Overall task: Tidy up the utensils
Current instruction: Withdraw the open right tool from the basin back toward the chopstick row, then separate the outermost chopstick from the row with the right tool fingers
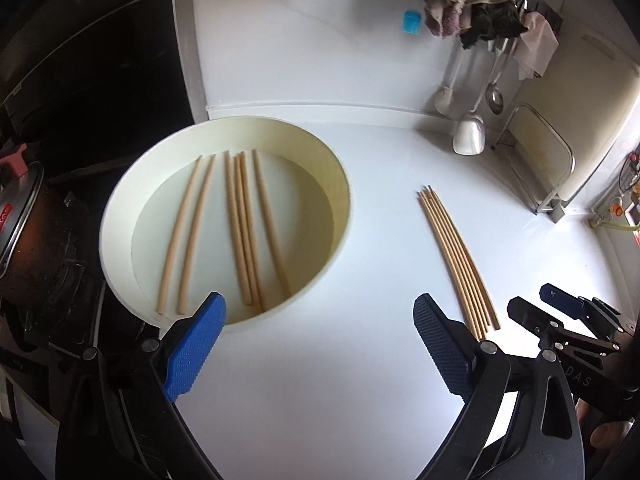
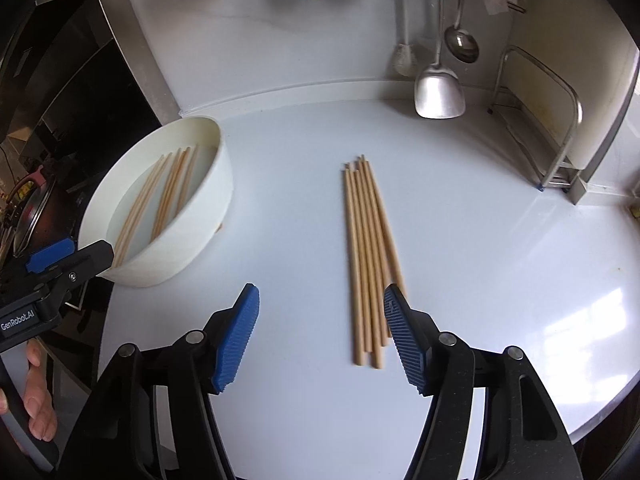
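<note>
A round white basin (image 1: 120, 216) holds several wooden chopsticks (image 1: 240, 224) lying in shallow water; it also shows in the right wrist view (image 2: 192, 240). A neat bundle of several chopsticks (image 2: 366, 256) lies on the white counter, also in the left wrist view (image 1: 456, 256). My left gripper (image 1: 320, 312) is open and empty, just in front of the basin's near rim. My right gripper (image 2: 320, 304) is open and empty, its right finger (image 2: 404, 340) over the near ends of the bundle.
A stove with a dark pot (image 1: 24, 232) lies left of the basin. A spatula (image 2: 440, 88), ladle (image 2: 462, 42) and rags (image 1: 468, 0) hang at the back wall. A metal rack (image 2: 560, 132) stands at the back right. The counter edge (image 2: 592, 408) curves at the right.
</note>
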The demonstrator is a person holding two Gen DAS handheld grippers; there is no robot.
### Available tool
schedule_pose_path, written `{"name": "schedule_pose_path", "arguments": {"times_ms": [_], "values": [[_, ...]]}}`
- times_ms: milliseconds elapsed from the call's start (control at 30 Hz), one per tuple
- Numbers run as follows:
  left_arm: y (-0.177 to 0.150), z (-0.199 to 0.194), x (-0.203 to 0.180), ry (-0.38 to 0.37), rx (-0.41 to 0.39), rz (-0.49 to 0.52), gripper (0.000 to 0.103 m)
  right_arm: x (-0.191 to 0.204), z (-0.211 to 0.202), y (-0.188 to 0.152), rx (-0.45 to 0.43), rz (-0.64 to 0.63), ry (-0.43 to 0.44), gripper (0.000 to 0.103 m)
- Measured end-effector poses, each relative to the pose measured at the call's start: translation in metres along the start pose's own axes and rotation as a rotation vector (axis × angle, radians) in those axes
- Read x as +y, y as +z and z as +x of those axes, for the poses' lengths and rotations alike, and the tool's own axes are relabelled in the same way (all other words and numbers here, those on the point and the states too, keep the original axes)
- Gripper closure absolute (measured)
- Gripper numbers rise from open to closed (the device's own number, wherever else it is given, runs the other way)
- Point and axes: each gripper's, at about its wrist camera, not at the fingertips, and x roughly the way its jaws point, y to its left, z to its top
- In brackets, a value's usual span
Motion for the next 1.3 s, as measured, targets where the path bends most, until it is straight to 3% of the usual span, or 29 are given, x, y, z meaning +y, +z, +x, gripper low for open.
{"name": "schedule_pose_path", "arguments": {"times_ms": [367,733,967,1300], "values": [[-0.023,0.028,-0.068,-0.038,0.006,0.051,0.007,-0.064,0.009,-0.018,-0.044,0.005,-0.079,0.034],[-0.026,0.068,-0.107,0.014,-0.011,0.033,0.007,-0.099,0.052,-0.013,-0.054,0.029,-0.014,0.034],[-0.032,0.095,-0.103,0.021,-0.001,-0.040,0.007,-0.105,0.079,-0.007,-0.067,-0.009,0.006,0.033],[-0.026,0.103,-0.095,0.062,-0.023,-0.080,0.007,-0.090,0.100,-0.002,-0.059,-0.082,0.005,0.032]]}}
